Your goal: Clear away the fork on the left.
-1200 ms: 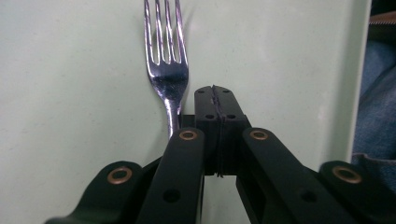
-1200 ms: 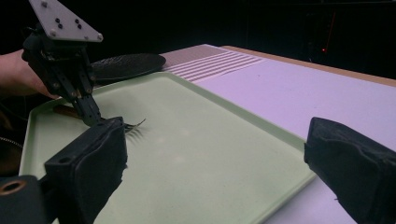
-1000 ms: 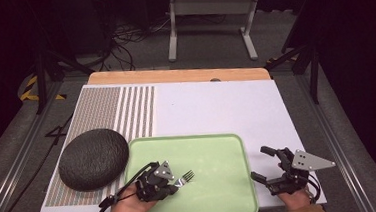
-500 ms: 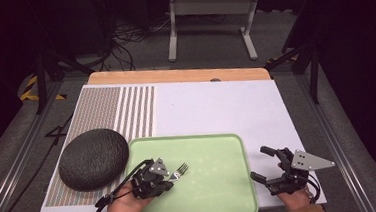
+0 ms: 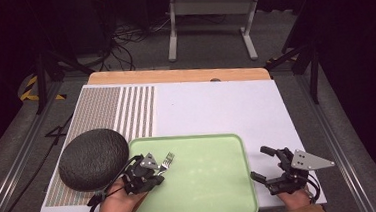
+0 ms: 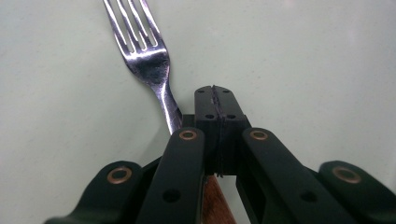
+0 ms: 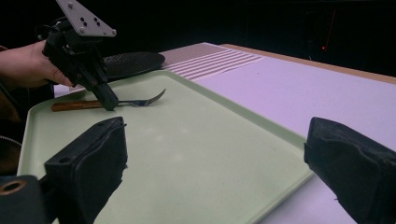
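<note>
A fork (image 5: 166,161) with a wooden handle lies low over the left part of a pale green tray (image 5: 206,185). My left gripper (image 5: 158,169) is shut on the fork's neck, just past the handle. In the left gripper view the jaws (image 6: 215,93) stand pressed together. The fork (image 6: 149,60) runs out to their left and its handle passes under them. The right gripper view shows the fork (image 7: 140,101) with its tines curving up and my left gripper (image 7: 109,103) on it. My right gripper (image 5: 260,162) stands open beside the tray's right rim (image 7: 261,123), holding nothing.
A dark round pad (image 5: 93,158) lies on the mat just left of the tray, close to my left hand. The white mat (image 5: 216,109) has a striped patch (image 5: 121,110) at its far left. A wooden table edge (image 5: 174,76) runs behind it.
My left gripper has moved a little left and away from the front edge, taking the fork with it. My right gripper has not moved.
</note>
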A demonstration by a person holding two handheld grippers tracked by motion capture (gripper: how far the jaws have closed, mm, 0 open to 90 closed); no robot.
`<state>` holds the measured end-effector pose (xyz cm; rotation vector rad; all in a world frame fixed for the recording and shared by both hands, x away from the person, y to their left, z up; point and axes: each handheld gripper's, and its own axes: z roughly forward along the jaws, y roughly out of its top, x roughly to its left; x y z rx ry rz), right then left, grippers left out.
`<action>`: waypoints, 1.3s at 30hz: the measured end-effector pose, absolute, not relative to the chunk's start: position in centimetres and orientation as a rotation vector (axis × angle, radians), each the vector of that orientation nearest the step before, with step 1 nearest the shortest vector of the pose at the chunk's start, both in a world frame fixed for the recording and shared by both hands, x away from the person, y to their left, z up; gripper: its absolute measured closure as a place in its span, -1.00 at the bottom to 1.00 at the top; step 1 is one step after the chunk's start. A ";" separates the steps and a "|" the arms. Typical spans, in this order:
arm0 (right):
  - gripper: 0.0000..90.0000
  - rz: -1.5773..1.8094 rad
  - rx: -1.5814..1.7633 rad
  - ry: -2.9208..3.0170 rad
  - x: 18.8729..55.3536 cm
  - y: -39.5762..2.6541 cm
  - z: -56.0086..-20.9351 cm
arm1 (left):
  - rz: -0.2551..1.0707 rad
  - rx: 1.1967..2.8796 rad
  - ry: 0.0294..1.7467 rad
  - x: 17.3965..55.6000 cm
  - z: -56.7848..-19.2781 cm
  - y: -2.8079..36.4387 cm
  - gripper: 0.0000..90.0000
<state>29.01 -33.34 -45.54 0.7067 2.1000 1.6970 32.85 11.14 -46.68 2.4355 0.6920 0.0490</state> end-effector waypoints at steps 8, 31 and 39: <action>-0.85 1.699 0.710 2.100 29.0 -33.4 -45.6 | 0.069 2.436 0.720 33.3 -46.6 12.2 0.99; -0.85 1.691 0.707 2.103 29.0 -33.4 -45.6 | 0.094 2.406 0.814 33.9 -46.7 14.6 0.99; -0.85 1.690 0.706 2.103 29.0 -33.4 -45.5 | 0.099 2.396 0.854 34.0 -46.6 15.4 0.99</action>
